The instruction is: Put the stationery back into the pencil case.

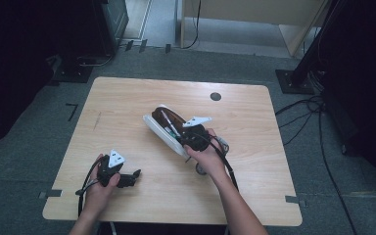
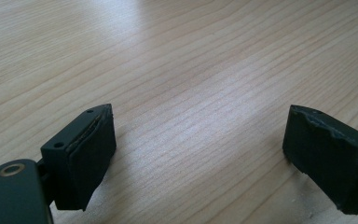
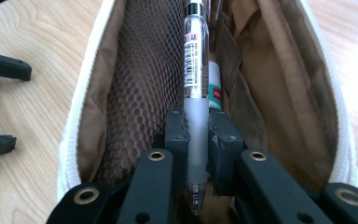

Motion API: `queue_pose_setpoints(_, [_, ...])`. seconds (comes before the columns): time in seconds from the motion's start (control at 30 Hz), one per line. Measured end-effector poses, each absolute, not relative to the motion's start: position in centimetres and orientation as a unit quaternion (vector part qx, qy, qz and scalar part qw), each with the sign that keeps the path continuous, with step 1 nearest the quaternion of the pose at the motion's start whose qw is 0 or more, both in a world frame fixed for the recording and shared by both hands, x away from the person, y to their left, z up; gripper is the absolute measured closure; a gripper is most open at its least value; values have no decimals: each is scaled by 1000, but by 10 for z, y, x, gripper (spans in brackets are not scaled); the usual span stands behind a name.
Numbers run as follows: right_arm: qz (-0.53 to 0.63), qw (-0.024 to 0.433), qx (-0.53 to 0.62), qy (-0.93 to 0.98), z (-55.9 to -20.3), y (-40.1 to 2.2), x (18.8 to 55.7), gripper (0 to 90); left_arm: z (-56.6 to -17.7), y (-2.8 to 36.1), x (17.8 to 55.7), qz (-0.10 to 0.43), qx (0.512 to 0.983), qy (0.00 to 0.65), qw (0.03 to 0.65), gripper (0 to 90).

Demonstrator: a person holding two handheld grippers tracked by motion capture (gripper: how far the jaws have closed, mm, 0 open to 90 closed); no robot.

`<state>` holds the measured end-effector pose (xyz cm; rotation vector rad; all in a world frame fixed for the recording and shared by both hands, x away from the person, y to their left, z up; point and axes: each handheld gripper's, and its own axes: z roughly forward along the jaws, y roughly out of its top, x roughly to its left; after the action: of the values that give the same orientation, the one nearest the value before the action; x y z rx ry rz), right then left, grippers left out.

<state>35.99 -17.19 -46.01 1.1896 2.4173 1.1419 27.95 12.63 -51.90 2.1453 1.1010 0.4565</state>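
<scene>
Pen point(image 3: 195, 70) — clamped over open pouch point(image 1: 157, 131) on wooden table point(image 1: 127, 98).

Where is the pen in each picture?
High view: the pen lies inside the open pencil case at the table's middle, by the right tongs.
Left gripper view: no pen, just bare table between the left tongs.
Right gripper view: the pen stands up the middle, pinched by the right tongs.
Shared landmark: the pale wooden table.
</scene>
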Motion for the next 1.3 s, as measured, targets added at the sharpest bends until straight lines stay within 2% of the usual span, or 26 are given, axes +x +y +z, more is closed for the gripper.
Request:
queue_pose_setpoints(0.37, [342,94,411,840,-459,-168,363,779,-519,126,279,175,824,421,337,97])
queue_pose_setpoints(0.53, [339,101,405,843,-460,-169,362,807,-519,126,279,175,824,421,337,97])
queue_pose_setpoints(0.7, [353,99,402,839,-457,-171,361,779,-519,126,279,175,824,421,337,97])
queue_pose_setpoints(1.3, [448,137,395,791,-410,-211,334,746,-519,126,280,175,824,421,338,97])
